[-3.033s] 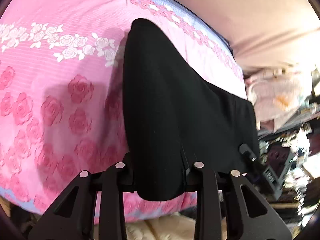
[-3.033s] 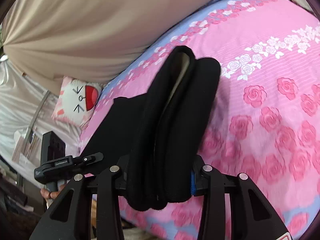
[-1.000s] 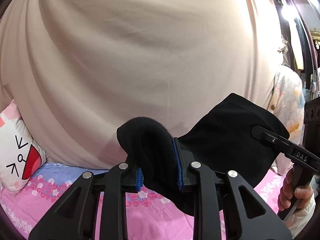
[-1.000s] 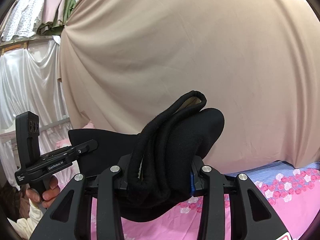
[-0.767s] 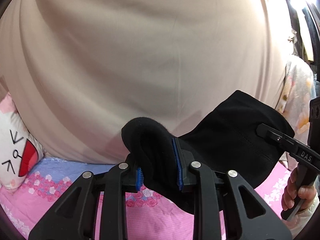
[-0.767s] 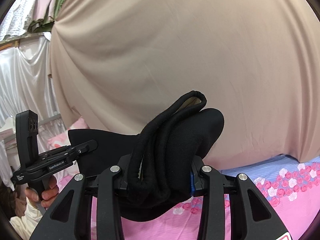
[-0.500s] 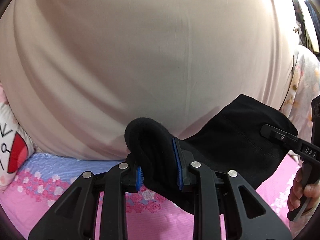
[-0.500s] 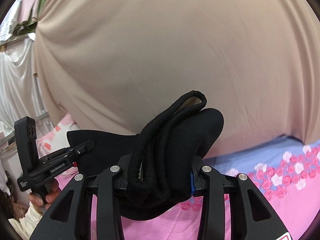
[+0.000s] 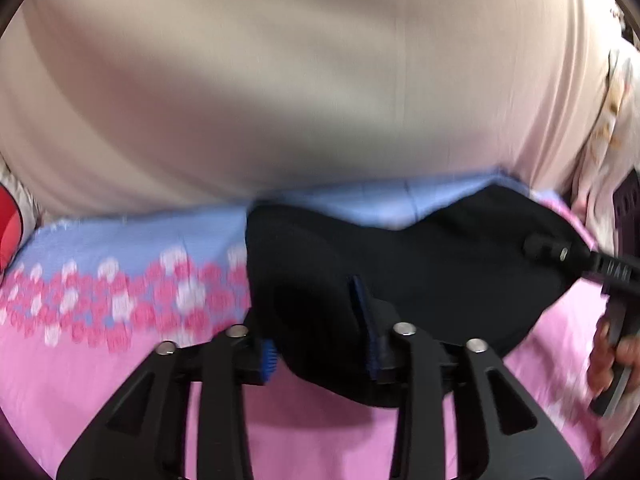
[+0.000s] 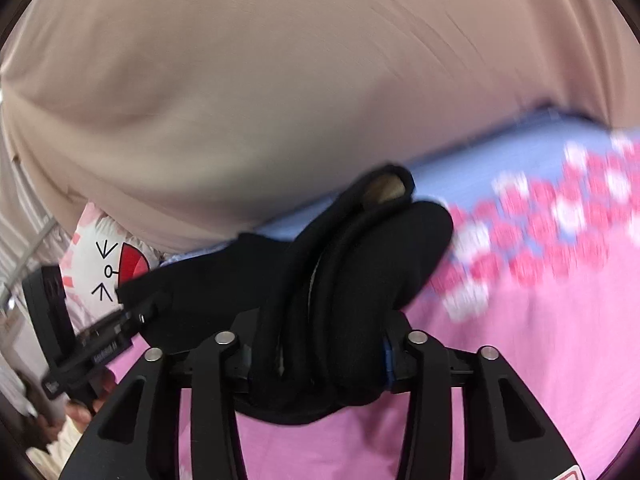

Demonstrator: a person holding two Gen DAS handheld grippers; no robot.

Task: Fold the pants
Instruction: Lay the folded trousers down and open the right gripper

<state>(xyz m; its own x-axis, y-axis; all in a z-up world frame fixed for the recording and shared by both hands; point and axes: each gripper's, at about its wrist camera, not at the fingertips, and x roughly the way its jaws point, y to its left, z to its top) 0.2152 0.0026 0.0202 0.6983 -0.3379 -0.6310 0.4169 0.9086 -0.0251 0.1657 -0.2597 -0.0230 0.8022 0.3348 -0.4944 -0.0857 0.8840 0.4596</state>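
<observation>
– Where are the pants [image 9: 440, 272] now?
– Low over the pink rose-print bedsheet [image 9: 120, 360], stretched between both tools, near its blue far border.
– The left gripper [image 9: 316, 340]?
– Its jaws have just been opening. The cloth sits between them, but one blue pad shows bare beside it, so the hold looks loosened.
– And the right gripper [image 10: 318, 354]?
– Also just been opening, yet the thick folded bundle fills the gap from pad to pad: it grips the pants.
– Room to move?
– Bare sheet lies in front of both. A beige curtain [image 9: 280, 80] closes off the far edge, and a cartoon-face cushion [image 10: 104, 264] sits in the left corner.
</observation>
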